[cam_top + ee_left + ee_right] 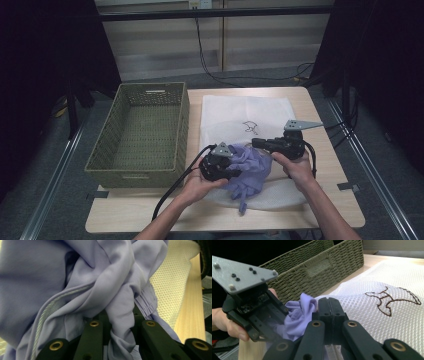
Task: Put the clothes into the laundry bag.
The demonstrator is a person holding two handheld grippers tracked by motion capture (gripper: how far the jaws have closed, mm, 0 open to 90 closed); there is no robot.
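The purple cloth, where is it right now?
In the high view, the crumpled purple cloth lies at the near middle of the table, on the white mesh bag, between the two tongs, right of the green woven basket.
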